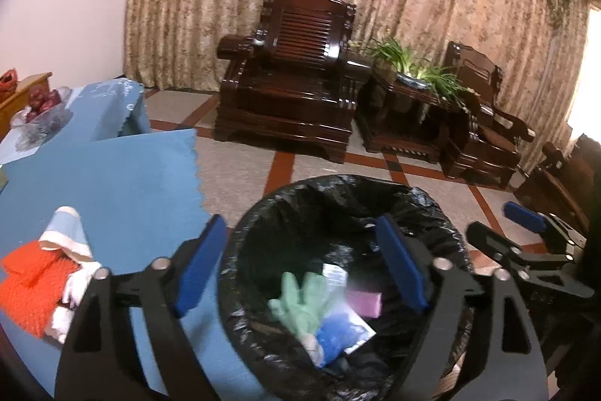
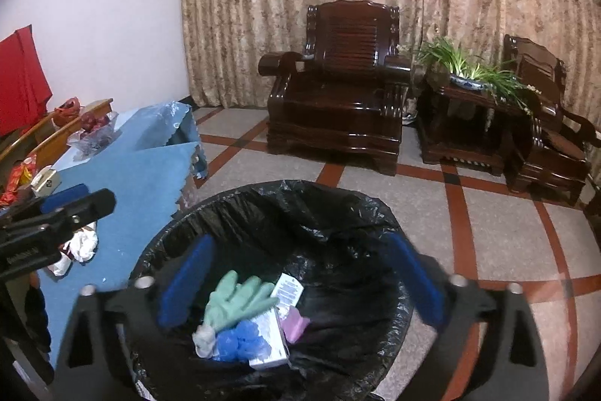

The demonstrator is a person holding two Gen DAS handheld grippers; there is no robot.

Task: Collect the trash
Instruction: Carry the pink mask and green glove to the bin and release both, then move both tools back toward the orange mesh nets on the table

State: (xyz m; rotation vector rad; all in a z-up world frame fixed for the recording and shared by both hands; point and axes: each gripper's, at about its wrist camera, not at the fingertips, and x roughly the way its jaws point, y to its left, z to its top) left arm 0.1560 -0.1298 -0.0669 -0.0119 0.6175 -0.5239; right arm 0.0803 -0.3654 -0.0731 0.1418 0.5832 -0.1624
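- While both grippers hang over the bin (image 2: 263,209), most of the collecting looks done, judging by what already lies at the bottom of its black liner.
- Inside the bin I can see a pale green glove (image 2: 236,299), a crumpled blue wad (image 2: 244,344) just beside it, a clear packet (image 2: 268,337), a white printed label (image 2: 287,290) and a small pink piece (image 2: 295,324).
- The left gripper (image 1: 300,273) is spread wide, one blue pad over the table side of the bin's rim and the other over its opening; nothing sits between the pads.
- The right gripper (image 2: 300,288) is also spread wide above the bin's mouth, and it carries nothing.
- With both sets of tongs bare and the pink piece and packet lying loose below them, I would guess a drop has just been made here.
- Left of the bin, on the blue tablecloth (image 1: 124,175), some things remain: an orange knobbly cloth (image 1: 30,284), a pale blue and white rag (image 1: 69,232) lying partly on it, and crumpled white tissue (image 2: 82,243) near the table edge.
- The tissue reads as trash yet to be fetched; whether the cloth and rag count as trash I cannot tell.
- Farther from the bin along the table stand a glass bowl of red fruit (image 1: 41,108) and a small box (image 2: 47,181), which look like keepers.
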